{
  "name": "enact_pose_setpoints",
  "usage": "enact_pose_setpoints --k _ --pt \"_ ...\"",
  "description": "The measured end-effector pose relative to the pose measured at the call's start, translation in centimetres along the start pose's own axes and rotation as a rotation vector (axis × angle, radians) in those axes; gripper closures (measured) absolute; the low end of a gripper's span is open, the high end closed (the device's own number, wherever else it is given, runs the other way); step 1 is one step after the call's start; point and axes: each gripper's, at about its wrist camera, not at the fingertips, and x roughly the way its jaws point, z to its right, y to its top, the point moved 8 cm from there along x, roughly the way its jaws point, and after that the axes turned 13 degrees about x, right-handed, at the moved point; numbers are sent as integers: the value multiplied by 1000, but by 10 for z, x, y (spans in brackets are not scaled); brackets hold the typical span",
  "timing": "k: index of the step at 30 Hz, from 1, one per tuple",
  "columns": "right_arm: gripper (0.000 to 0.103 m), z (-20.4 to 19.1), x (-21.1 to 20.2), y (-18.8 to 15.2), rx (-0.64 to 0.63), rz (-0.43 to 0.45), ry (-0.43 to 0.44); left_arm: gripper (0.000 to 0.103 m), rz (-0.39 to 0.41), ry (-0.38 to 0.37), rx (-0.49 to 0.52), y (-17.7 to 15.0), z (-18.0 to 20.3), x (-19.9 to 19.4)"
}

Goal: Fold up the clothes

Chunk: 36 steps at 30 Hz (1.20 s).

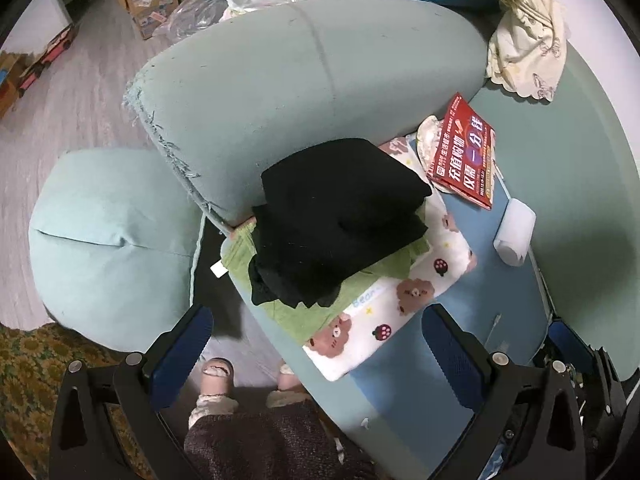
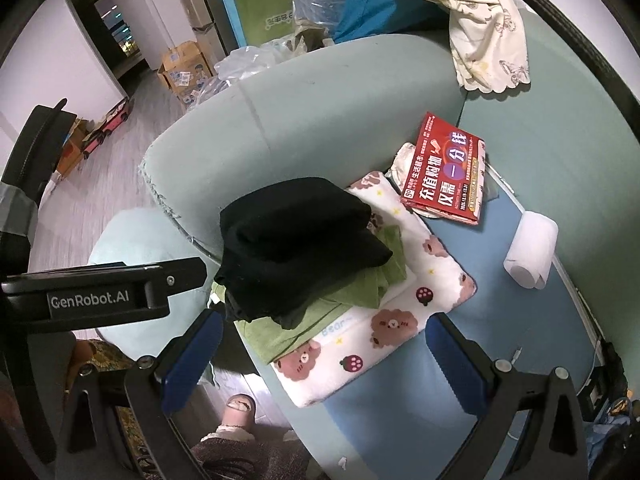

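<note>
**Stack of folded clothes on sofa seat, both grippers empty above it**

Black garment [image 1: 340, 220], folded, tops the pile; under it a folded green garment [image 1: 304, 312], and both lie on a white bear-print cloth [image 1: 384, 312] at the seat's front left corner, against the pale green sofa arm [image 1: 280, 92]. I hold my left gripper [image 1: 316, 344] above the pile's near edge, jaws wide apart, nothing between them. My right gripper [image 2: 324, 360] hangs likewise, jaws spread and empty. Behind the stack lies a red printed packet [image 1: 464, 156]; right of it a white paper roll [image 1: 514, 232] lies on the blue seat cover [image 1: 504, 292]. A cream butterfly-print cloth [image 1: 528, 36] is draped over the backrest. Slippered feet [image 1: 216, 376] show on the floor below.
</note>
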Motion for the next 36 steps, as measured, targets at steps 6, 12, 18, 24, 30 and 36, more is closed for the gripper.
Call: enact_pose_setpoints --k 6,12,18,24,30,36 --pt "0 0 -1 1 7 -2 6 0 -6 -20 -20 -1 0 2" --pt "0 -1 0 2 5 -4 4 0 -9 -46 -45 -1 4 3" --pt "0 0 0 1 2 -8 2 0 -18 -65 -46 -1 7 6" --pt "0 5 0 1 15 -11 -2 0 -9 -34 -36 0 9 6" --pt "0 8 2 -1 21 -19 -11 0 3 -70 -52 2 10 4" --pt "0 11 3 -2 31 -23 -15 0 39 -17 -10 6 9 -2"
